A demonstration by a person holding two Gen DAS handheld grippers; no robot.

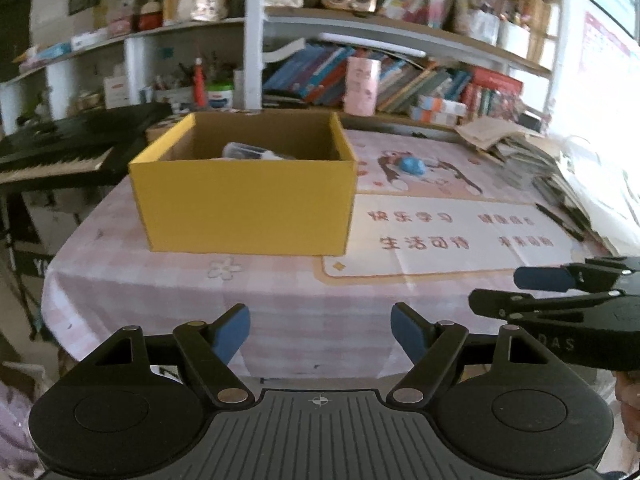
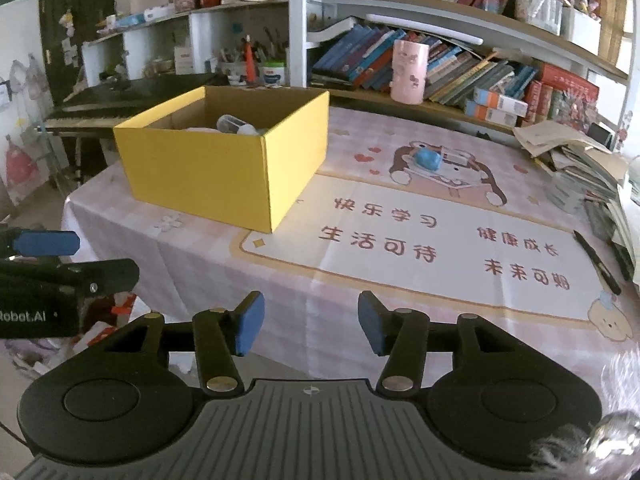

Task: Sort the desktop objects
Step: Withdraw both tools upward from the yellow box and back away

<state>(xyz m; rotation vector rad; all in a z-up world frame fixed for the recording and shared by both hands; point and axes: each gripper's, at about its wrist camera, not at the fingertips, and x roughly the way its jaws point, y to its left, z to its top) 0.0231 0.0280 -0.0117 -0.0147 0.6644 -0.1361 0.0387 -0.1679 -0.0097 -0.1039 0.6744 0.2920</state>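
Note:
A yellow cardboard box (image 1: 244,204) (image 2: 208,172) stands open on the table's left side, with a clear bottle (image 1: 244,150) (image 2: 234,124) and other items inside. A blue lump (image 1: 412,166) (image 2: 427,159) lies on the pink desk mat (image 1: 460,240) (image 2: 420,240) right of the box. A black pen (image 1: 558,222) (image 2: 596,262) lies at the mat's right edge. My left gripper (image 1: 320,332) is open and empty, held before the table's front edge. My right gripper (image 2: 310,322) is open and empty, over the table's front edge.
A stack of papers and books (image 1: 532,156) (image 2: 580,160) sits at the table's right. A pink cup (image 1: 362,86) (image 2: 409,71) and crowded bookshelves (image 1: 400,76) stand behind. A black keyboard piano (image 1: 64,144) (image 2: 120,100) is at the left.

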